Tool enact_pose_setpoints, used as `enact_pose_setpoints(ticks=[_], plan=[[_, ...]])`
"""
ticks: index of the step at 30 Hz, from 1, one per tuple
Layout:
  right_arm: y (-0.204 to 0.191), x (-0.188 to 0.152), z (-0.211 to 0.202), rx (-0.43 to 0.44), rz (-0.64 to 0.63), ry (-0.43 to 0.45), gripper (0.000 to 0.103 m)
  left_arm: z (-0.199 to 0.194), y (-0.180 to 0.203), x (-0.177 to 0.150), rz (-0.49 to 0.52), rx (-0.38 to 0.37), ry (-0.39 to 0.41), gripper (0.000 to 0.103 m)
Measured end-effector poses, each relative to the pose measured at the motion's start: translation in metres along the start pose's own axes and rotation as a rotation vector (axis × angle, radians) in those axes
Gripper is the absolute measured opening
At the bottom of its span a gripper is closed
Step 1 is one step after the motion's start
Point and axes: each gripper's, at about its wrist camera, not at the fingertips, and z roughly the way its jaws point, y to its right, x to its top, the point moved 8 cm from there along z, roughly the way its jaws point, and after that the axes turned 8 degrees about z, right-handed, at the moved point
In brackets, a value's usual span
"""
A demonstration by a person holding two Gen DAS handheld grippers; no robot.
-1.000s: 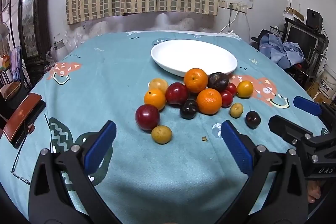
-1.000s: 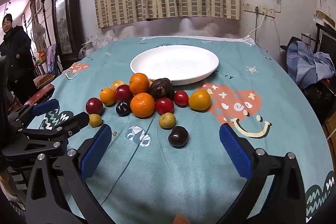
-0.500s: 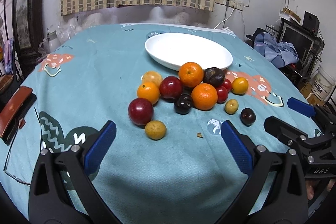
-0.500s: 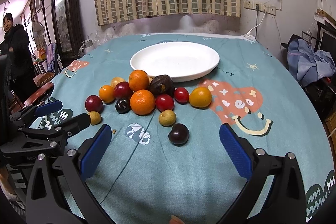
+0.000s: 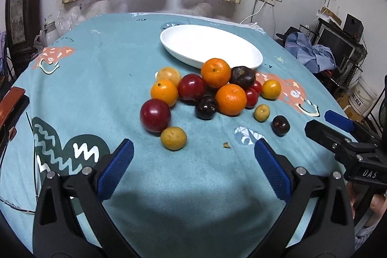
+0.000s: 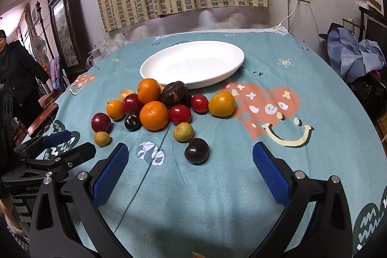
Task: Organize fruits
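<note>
Both of my grippers hang above the near side of the teal tablecloth (image 5: pixel 101 79), jaws spread wide and holding nothing. My left gripper (image 5: pixel 193 168) faces the fruit pile (image 5: pixel 208 91); its left wrist view has drawn closer to the pile over the last second, and the small yellow-brown fruit (image 5: pixel 173 138) and the red plum (image 5: pixel 155 114) touching it now lie just ahead of my open fingers. My right gripper (image 6: pixel 189 173) has advanced likewise, so that the lone dark plum (image 6: pixel 196 150) sits near and roughly centred between its blue pads (image 6: pixel 271 175).

No fruit has shifted. The pile rests on the cloth just in front of the white plate (image 6: pixel 212 52), its rearmost orange (image 6: pixel 148 90) and the wrinkled dark fruit (image 6: pixel 174 94) lying against the plate's near rim. The plate itself holds nothing.

Judgement: the task is at its opening. The approach is under way, and no fruit has yet been grasped or sorted. The outlying pieces, standing clear of the heap, look the easiest first picks. Each is round and smooth, so a closing jaw set off-centre could squirt it sideways and send it rolling across the cloth.

A person in a dark coat (image 6: pixel 14 69) stands at the far left of the right wrist view, well apart from the work.
</note>
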Motion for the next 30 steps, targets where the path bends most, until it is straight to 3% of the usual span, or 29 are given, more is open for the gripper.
enact_pose_setpoints(ticks=[9, 10, 11, 13, 22, 24, 25, 26, 30], plan=[[0.012, -0.001, 0.005, -0.003, 0.055, -0.028, 0.102, 0.025, 0.000, 0.004, 0.008, -0.008, -0.097, 0.097], [0.013, -0.001, 0.006, -0.003, 0.057, -0.030, 0.102, 0.029, -0.001, 0.005, -0.001, -0.020, -0.107, 0.088], [0.013, -0.001, 0.006, -0.005, 0.059, -0.032, 0.102, 0.034, -0.001, 0.004, -0.011, -0.032, -0.126, 0.071], [0.013, -0.002, 0.006, -0.003, 0.060, -0.035, 0.102, 0.044, -0.004, 0.000, -0.026, -0.037, -0.165, 0.057], [0.012, -0.003, 0.008, -0.005, 0.053, -0.042, 0.102, 0.058, -0.007, 0.000, -0.034, -0.010, -0.184, 0.053], [0.013, -0.004, 0.011, -0.006, 0.056, -0.054, 0.102, 0.058, -0.008, 0.000, -0.041, -0.012, -0.182, 0.045], [0.014, -0.005, 0.012, -0.004, 0.060, -0.060, 0.102, 0.058, -0.010, 0.000, -0.050, -0.015, -0.180, 0.032], [0.015, -0.005, 0.013, 0.001, 0.066, -0.067, 0.102, 0.057, -0.013, -0.001, -0.066, -0.018, -0.177, 0.026], [0.014, -0.012, 0.022, 0.038, 0.069, -0.146, 0.090, 0.052, -0.020, -0.004, -0.109, -0.044, -0.162, 0.026]])
